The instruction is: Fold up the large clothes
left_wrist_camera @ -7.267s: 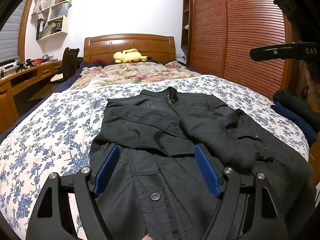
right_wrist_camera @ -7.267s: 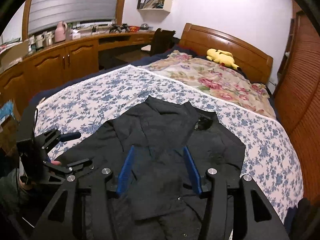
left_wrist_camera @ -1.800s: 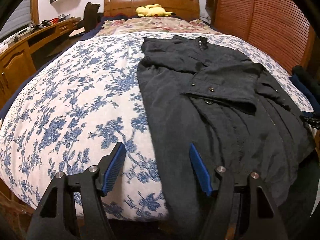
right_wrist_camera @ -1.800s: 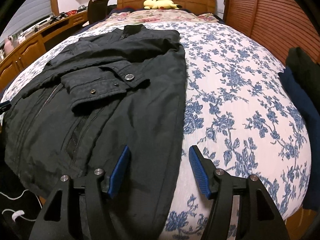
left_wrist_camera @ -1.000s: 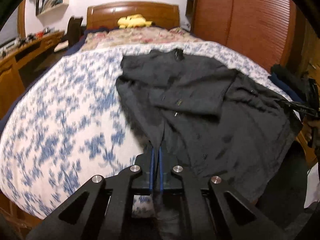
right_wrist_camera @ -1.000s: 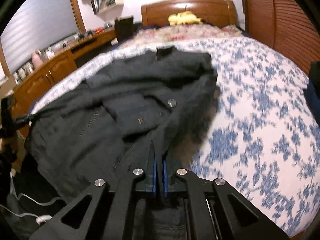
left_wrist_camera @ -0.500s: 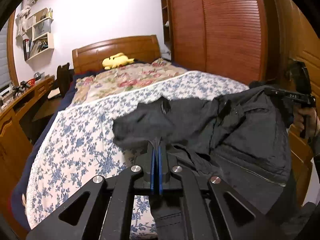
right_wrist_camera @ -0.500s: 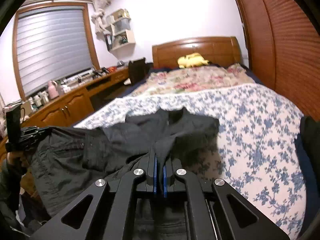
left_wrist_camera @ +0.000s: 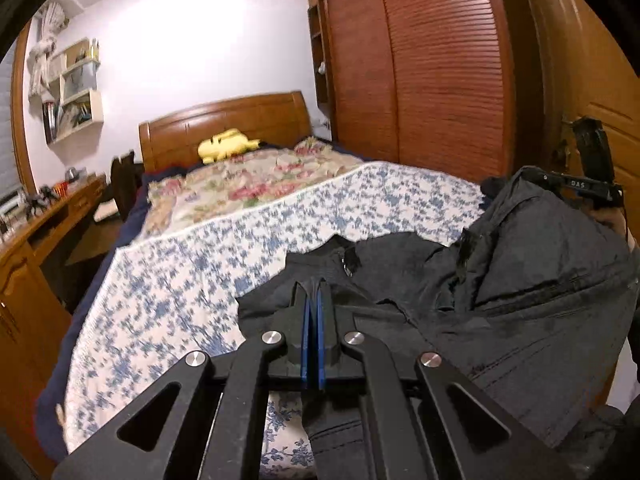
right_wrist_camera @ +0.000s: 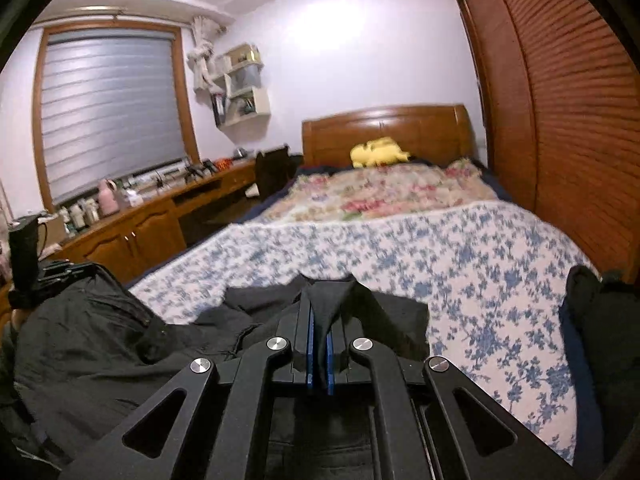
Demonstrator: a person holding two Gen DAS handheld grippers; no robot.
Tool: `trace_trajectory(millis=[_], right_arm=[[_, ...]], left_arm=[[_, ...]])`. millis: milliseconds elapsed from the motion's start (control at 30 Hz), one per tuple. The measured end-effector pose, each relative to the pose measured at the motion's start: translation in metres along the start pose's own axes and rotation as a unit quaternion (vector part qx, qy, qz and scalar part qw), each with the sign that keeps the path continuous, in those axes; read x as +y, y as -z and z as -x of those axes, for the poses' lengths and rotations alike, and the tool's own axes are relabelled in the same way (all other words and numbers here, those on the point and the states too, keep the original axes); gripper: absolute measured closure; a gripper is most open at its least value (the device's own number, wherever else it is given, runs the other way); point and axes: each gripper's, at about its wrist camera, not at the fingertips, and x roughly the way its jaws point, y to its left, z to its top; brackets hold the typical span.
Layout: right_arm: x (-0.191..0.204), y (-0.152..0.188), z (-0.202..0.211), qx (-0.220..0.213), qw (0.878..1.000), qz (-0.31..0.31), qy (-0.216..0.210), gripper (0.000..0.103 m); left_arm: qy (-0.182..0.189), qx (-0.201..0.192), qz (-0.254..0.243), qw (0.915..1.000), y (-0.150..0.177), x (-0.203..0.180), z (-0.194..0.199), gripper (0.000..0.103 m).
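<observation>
A black jacket (left_wrist_camera: 520, 300) hangs lifted by its bottom hem above the blue-flowered bedspread (left_wrist_camera: 192, 280); its collar end still rests on the bed. My left gripper (left_wrist_camera: 313, 292) is shut on the hem's left corner. My right gripper (right_wrist_camera: 319, 308) is shut on the right corner, with cloth bunched between the blue pads. The jacket shows in the right wrist view (right_wrist_camera: 100, 340), sagging between the two grippers. The right gripper also shows at the far right of the left wrist view (left_wrist_camera: 576, 186), and the left gripper at the far left of the right wrist view (right_wrist_camera: 28, 276).
The bed has a wooden headboard (left_wrist_camera: 224, 128) with a yellow plush toy (left_wrist_camera: 226, 144) and a floral quilt (left_wrist_camera: 256, 184). A louvred wooden wardrobe (left_wrist_camera: 432, 68) runs along the right. A wooden desk (right_wrist_camera: 132, 224) lines the left. Dark folded clothes (right_wrist_camera: 600, 320) lie at the bed's right edge.
Both grippers closed on the jacket's hem corners and lifted. In the last half second they rose further and moved toward the headboard, carrying the hem up over the jacket.
</observation>
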Motion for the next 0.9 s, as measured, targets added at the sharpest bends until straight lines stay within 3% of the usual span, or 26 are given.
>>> trace_trajectory(millis=[300, 667, 800, 900], right_arm=[[-0.006, 0.007, -0.074, 0.052, 0.998, -0.006, 0.031, 0.099], [-0.010, -0.029, -0.171, 0.108, 0.990, -0.013, 0.091, 0.099], [-0.013, -0.031, -0.198, 0.130, 0.984, -0.017, 0.118, 0.099], [-0.001, -0.027, -0.205, 0.137, 0.982, 0.020, 0.131, 0.097]], left_arm=[[-0.015, 0.036, 0.027, 0.9989, 0.018, 0.019, -0.052, 0.100], [-0.050, 0.071, 0.049, 0.9950, 0.023, 0.044, -0.110, 0.100], [-0.046, 0.083, 0.073, 0.9928, 0.026, 0.056, -0.117, 0.100], [-0.041, 0.087, 0.067, 0.9931, 0.030, 0.055, -0.114, 0.096]])
